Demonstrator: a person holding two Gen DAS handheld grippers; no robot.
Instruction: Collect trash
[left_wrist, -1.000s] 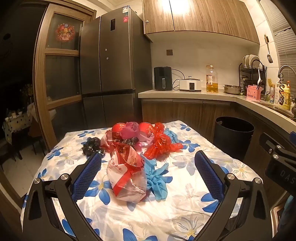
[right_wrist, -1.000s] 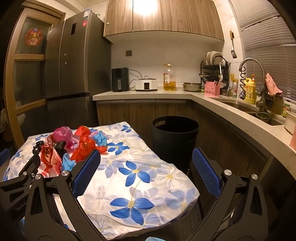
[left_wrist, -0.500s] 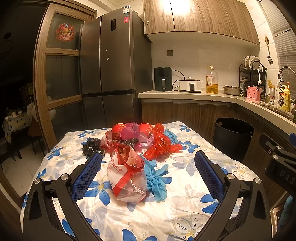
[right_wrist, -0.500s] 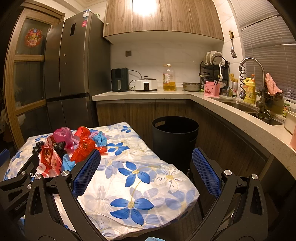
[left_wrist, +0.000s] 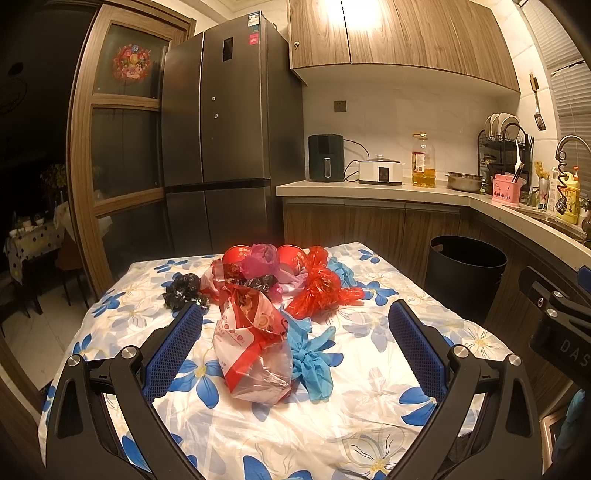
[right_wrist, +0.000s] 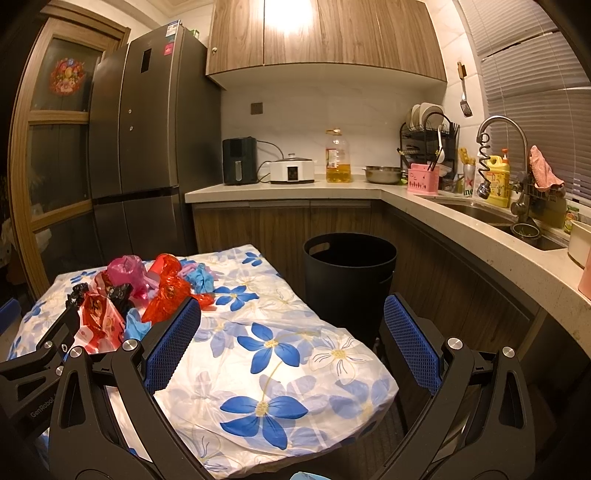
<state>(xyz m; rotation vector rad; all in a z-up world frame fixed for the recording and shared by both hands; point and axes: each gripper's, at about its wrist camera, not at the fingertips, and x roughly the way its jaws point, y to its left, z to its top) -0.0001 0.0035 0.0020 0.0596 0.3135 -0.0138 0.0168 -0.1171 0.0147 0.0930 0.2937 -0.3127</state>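
Jaws spread wide and empty on both, the left gripper (left_wrist: 295, 343) framed the red-and-white plastic bag (left_wrist: 253, 350) for a grab while the right gripper (right_wrist: 291, 343) waited toward the black bin (right_wrist: 349, 284).

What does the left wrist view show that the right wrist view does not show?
Only the left wrist view shows the dotted side table beyond the doorway, and the clear bag with red print whole, between the open left gripper fingers. Only the right wrist view shows the sink basin, the pink cloth and the open right gripper over the table corner. Both show the black bin, the blue gloves, the red bag and the fridge.
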